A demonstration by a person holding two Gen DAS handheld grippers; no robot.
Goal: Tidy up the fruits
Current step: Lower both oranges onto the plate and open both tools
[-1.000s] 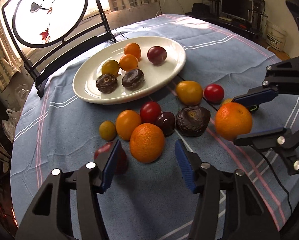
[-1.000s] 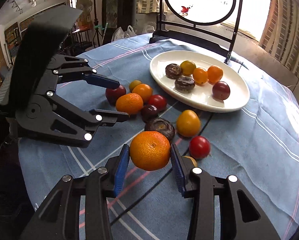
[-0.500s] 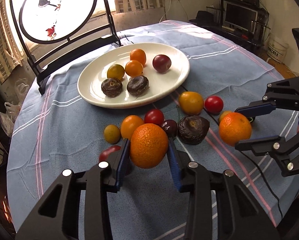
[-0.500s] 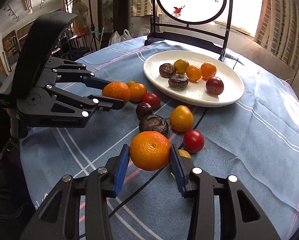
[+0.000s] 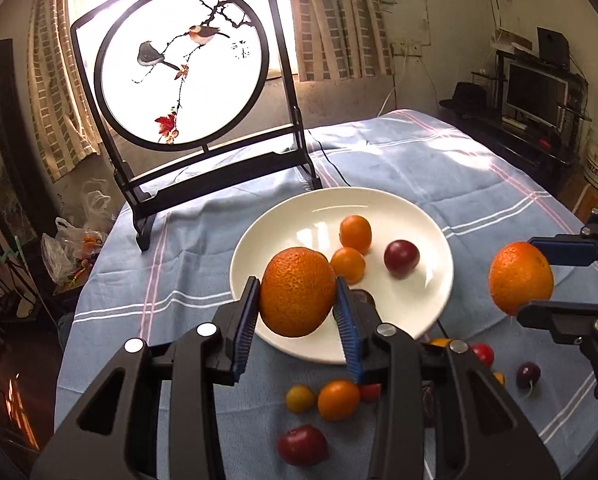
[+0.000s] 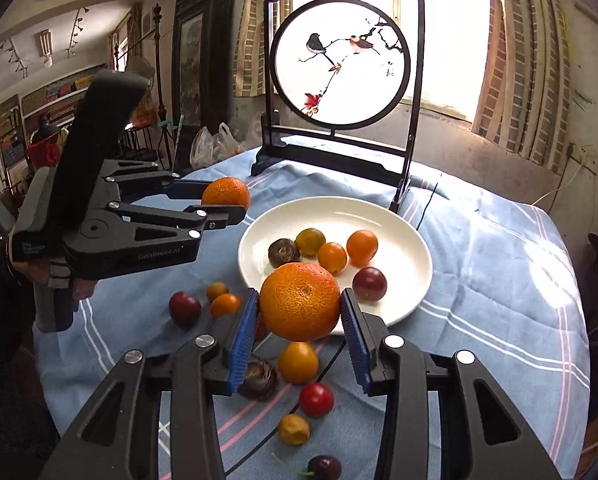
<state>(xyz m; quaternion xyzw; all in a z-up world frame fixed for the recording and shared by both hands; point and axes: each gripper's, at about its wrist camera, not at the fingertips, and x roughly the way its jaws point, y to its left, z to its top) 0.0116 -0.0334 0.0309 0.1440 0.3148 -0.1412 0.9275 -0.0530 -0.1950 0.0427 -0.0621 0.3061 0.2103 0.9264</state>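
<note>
My left gripper (image 5: 297, 304) is shut on a large orange (image 5: 297, 291) and holds it in the air over the near rim of the white plate (image 5: 427, 224). My right gripper (image 6: 299, 322) is shut on another large orange (image 6: 300, 301), held above the cloth just short of the plate (image 6: 415, 248). Each gripper shows in the other's view: the right one with its orange (image 5: 521, 278), the left one with its orange (image 6: 226, 193). The plate holds several small fruits, among them a red plum (image 6: 369, 284) and small oranges (image 6: 362, 246).
Loose fruits lie on the blue tablecloth (image 6: 499, 280) before the plate: a yellow fruit (image 6: 298, 361), a red tomato (image 6: 317, 399), a dark passion fruit (image 6: 257, 380), a plum (image 6: 184, 307). A framed round bird screen (image 6: 341, 72) stands behind the plate.
Both grippers rose and moved toward the plate with their oranges. The left gripper closed on its orange a second ago and lifted it off the cloth.
</note>
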